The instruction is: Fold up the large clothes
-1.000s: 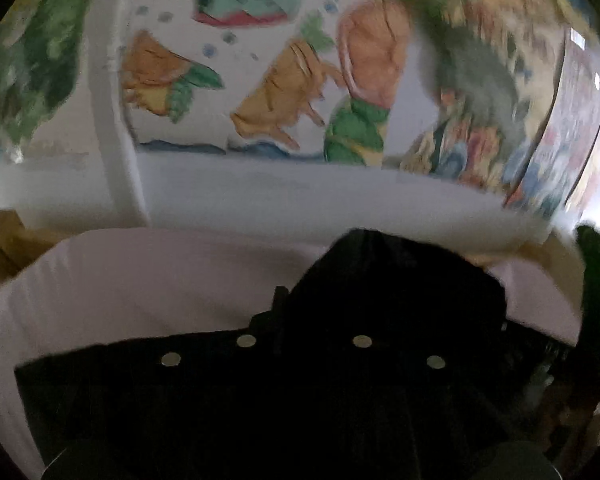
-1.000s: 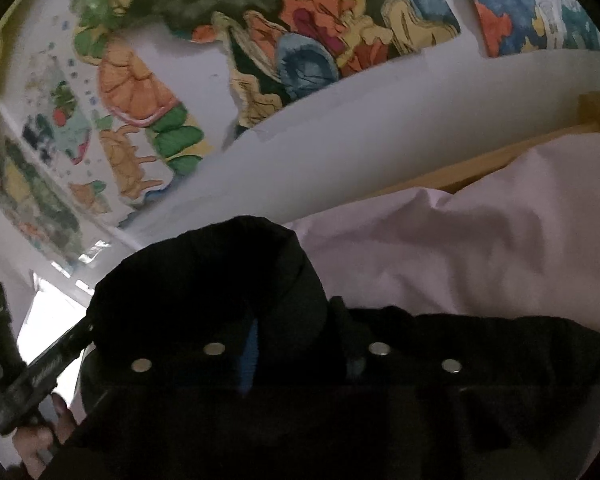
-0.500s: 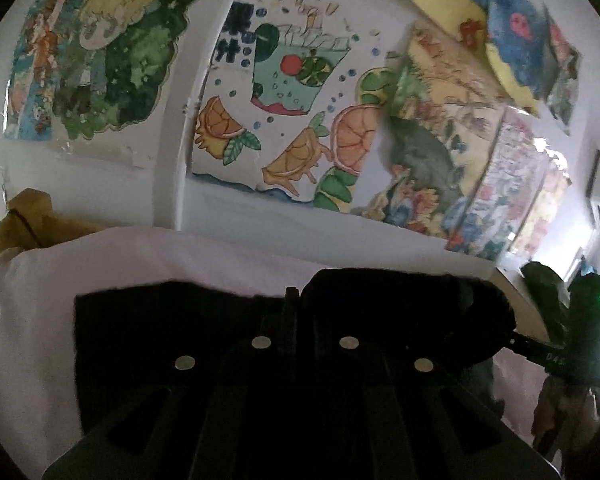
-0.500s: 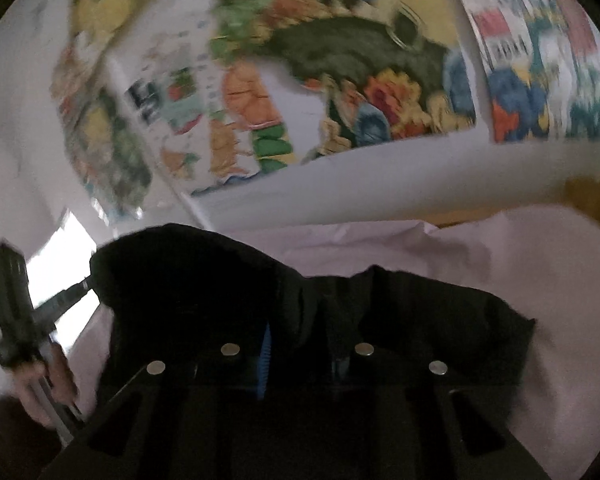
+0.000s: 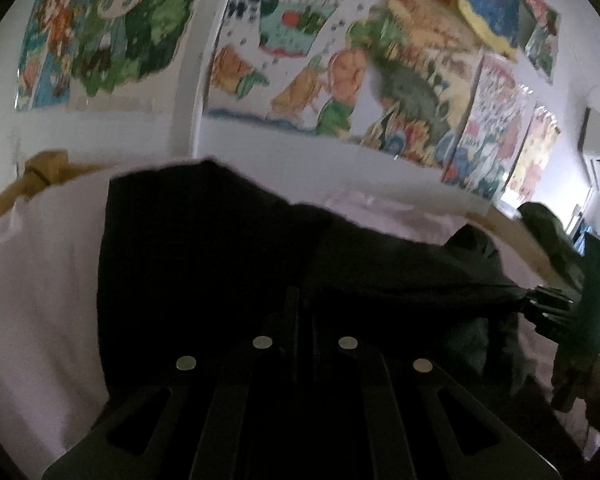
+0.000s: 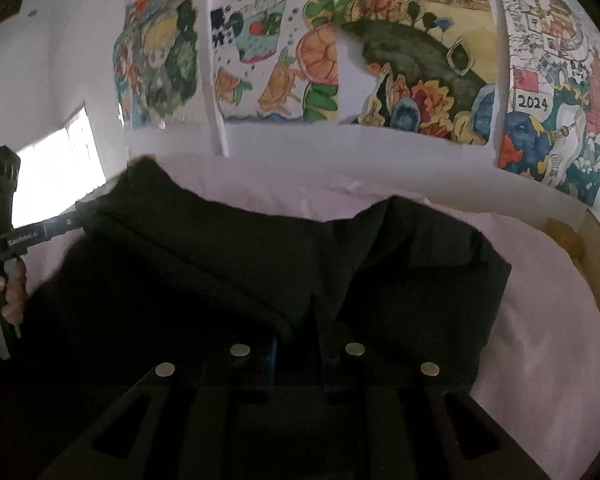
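Both tools, left tool (image 5: 304, 312) and right tool (image 6: 296, 320), clamp the black fabric garment (image 6: 228, 264), stretched crosswise between them above the pink-sheeted bed (image 6: 540, 320), nearer its far edge.

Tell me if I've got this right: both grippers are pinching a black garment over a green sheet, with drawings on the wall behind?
Nearly. The sheet is pale pink, not green, as the right wrist view shows plainly. The rest holds: the left gripper and right gripper each pinch the black garment, and drawings cover the wall behind.
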The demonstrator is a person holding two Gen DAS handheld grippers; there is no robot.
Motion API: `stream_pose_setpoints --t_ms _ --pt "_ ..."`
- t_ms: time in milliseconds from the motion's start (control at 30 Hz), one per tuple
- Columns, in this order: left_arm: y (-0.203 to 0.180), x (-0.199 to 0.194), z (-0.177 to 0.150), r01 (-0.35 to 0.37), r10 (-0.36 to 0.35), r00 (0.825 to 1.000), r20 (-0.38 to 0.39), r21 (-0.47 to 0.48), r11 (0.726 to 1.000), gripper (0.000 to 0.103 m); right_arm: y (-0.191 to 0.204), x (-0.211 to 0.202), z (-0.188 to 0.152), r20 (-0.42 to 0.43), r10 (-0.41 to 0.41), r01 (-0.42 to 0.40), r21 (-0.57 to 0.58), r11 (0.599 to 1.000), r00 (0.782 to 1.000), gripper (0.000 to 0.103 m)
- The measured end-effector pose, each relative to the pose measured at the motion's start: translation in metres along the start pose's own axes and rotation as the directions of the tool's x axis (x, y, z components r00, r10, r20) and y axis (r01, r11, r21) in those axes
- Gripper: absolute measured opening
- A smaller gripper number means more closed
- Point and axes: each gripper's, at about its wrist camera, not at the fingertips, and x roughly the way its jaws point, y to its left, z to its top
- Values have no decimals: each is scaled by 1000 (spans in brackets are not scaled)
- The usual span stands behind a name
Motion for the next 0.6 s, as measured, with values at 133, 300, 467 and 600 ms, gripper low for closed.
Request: stream_pose_setpoints --t_ms 133,300,467,600 --pt "7 28 -11 -33 33 998 -58 10 999 3 3 27 -15 -38 -40 38 -42 998 998 14" --pt "12 54 -21 -51 53 996 -78 24 998 3 -2 54 -30 -58 -51 50 -29 998 997 14" --pt "17 58 -25 -25 25 997 -77 4 1000 3 -4 62 -31 -61 -67 65 -29 997 996 14" --pt "20 44 -19 -8 7 999 -48 -18 1000 11 -9 43 -28 -1 -45 45 10 999 999 23"
